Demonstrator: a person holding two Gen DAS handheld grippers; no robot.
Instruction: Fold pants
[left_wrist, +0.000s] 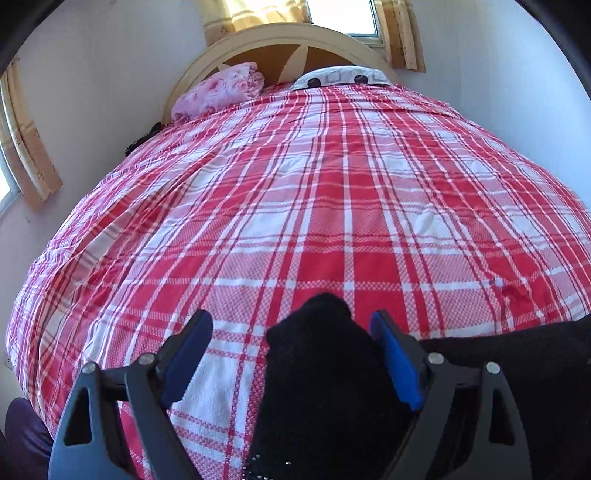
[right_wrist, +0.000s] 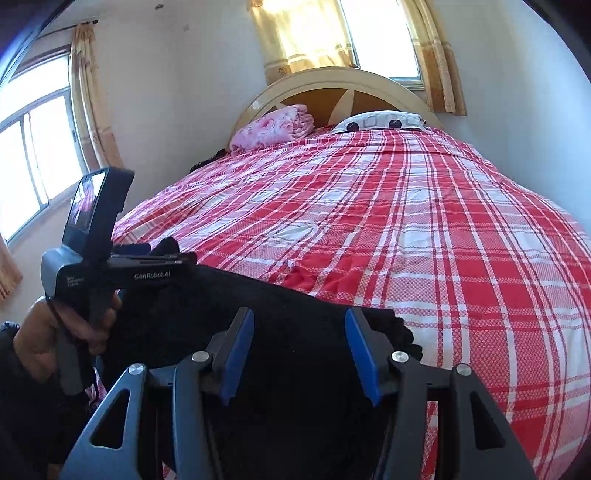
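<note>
Black pants (right_wrist: 295, 332) lie across the near end of a bed with a red and white plaid cover (right_wrist: 424, 221). In the left wrist view my left gripper (left_wrist: 291, 325) is open, with a bunched black fold of the pants (left_wrist: 325, 369) between its blue pads, against the right pad. In the right wrist view my right gripper (right_wrist: 299, 321) is open over the black cloth, which fills the gap between its fingers. The left gripper (right_wrist: 177, 254) also shows there at the left, held by a hand, at the pants' left end.
A pink folded blanket (right_wrist: 273, 127) and a patterned pillow (right_wrist: 380, 122) lie at the cream headboard (right_wrist: 332, 79). Walls stand close on both sides. Curtained windows are behind the bed and at the left (right_wrist: 37, 147).
</note>
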